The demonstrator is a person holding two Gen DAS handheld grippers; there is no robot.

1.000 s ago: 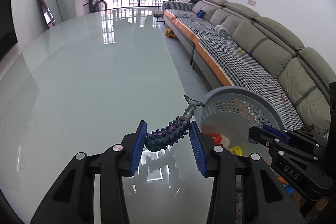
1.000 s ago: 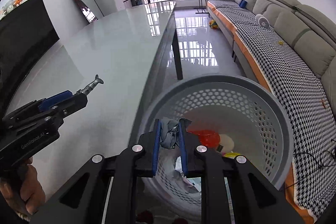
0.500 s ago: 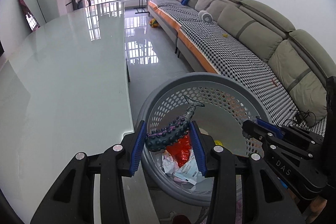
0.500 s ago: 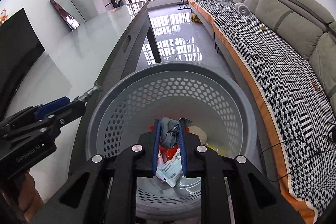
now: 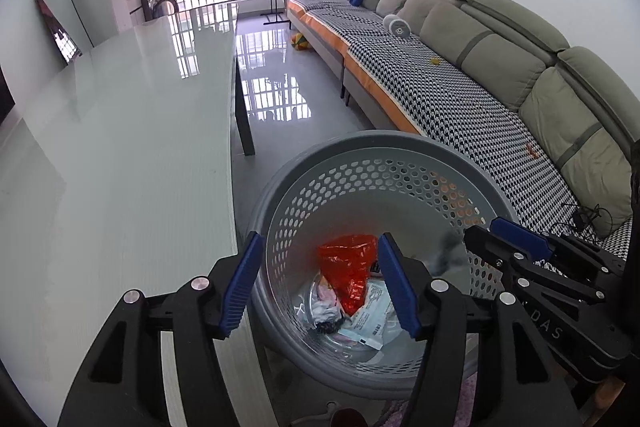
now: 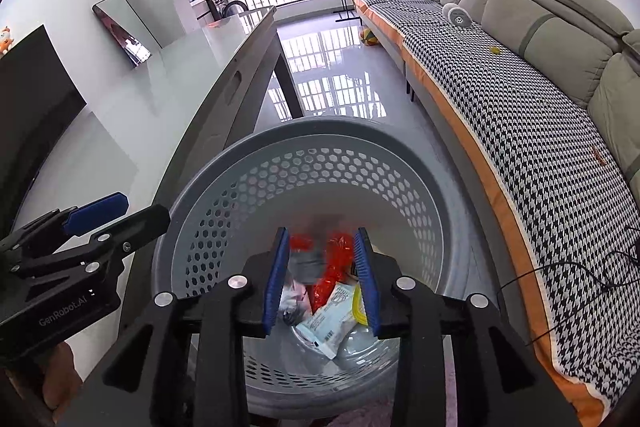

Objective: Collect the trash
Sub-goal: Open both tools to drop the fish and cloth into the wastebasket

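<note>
While both the left gripper (image 5: 320, 285) and the right gripper (image 6: 322, 279) hang over the grey basket (image 5: 280, 187) with jaws opening and nothing between them, the trash (image 5: 348, 267) lies inside it, so I think the dropping step is ending and next they must return to the table (image 5: 120, 147).

You see a grey perforated basket (image 5: 384, 163) at lower centre, its wall a honeycomb of holes, with an orange-red plastic bag (image 5: 348, 263) and a pale blue-white packet (image 6: 328, 327) inside. Blue ribbed pads (image 5: 240, 287) face your black gripper fingers. At right, the grey-green sofa (image 5: 500, 39) carries a black-and-white houndstooth cover (image 6: 520, 131) edged in orange.
</note>
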